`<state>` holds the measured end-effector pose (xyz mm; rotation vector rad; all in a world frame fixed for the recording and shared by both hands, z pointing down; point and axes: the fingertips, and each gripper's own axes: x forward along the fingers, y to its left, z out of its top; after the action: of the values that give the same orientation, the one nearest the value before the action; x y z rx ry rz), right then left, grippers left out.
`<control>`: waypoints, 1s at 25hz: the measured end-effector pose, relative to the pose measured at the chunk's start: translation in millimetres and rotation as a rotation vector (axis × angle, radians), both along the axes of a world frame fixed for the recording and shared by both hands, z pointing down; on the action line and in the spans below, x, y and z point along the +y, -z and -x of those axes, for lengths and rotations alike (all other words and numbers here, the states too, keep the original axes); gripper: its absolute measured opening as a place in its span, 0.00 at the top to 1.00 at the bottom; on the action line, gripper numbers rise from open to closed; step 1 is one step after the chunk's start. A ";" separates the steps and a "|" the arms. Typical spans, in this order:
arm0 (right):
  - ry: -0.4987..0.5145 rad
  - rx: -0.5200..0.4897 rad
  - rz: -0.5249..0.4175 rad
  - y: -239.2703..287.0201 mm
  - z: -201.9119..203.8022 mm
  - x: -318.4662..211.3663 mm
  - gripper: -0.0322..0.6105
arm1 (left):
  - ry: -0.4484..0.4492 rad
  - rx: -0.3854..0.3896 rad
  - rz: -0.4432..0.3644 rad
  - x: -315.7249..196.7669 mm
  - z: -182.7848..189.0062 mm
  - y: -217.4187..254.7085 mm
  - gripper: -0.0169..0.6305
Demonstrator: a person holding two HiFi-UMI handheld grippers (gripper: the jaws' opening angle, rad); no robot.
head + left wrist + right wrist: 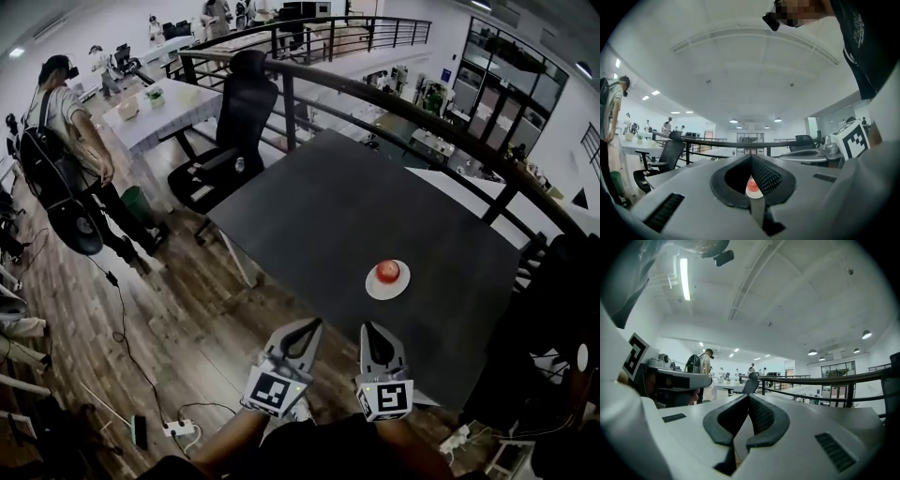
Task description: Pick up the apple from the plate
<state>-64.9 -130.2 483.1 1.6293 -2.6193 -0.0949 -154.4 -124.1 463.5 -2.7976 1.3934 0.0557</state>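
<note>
I held my left gripper (302, 330) and right gripper (375, 334) at the table's (319, 206) near edge, jaws clenched on nothing, since the apple (388, 272) sat untouched on its plate (373, 289), farther off and slightly right.

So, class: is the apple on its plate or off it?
On it: the red apple rests at the middle of the white plate.

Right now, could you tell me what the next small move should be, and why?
Probably open the right hand-held gripper. Its jaws are shut, and the apple sits untouched on the plate just ahead of it, so it cannot yet close around the fruit.
</note>
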 end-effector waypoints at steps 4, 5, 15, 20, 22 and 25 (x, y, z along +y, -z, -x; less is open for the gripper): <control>-0.039 0.027 0.006 -0.7 -8.2 -14.9 0.91 | -0.048 0.032 0.031 -18.1 -11.2 -8.5 0.95; -0.049 0.026 0.010 -0.7 -11.1 -18.3 0.91 | -0.056 0.033 0.047 -22.9 -13.7 -12.5 0.95; -0.111 -0.035 0.042 -18.5 -58.9 -62.3 0.91 | -0.082 -0.008 0.084 -76.2 -48.1 -29.6 0.95; -0.105 -0.061 0.063 -32.1 -78.2 -98.5 0.91 | -0.092 -0.029 0.115 -108.4 -73.7 -45.1 0.95; -0.102 -0.066 0.076 -37.4 -86.0 -110.0 0.91 | -0.085 -0.022 0.133 -120.1 -82.9 -49.3 0.95; -0.094 -0.074 0.095 -43.6 -99.9 -124.3 0.91 | -0.068 -0.029 0.148 -136.8 -97.0 -54.1 0.95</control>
<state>35.0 -254.5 526.7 1.7526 -2.5511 0.0938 -57.4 -260.8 517.6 -2.9510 1.3497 -0.0911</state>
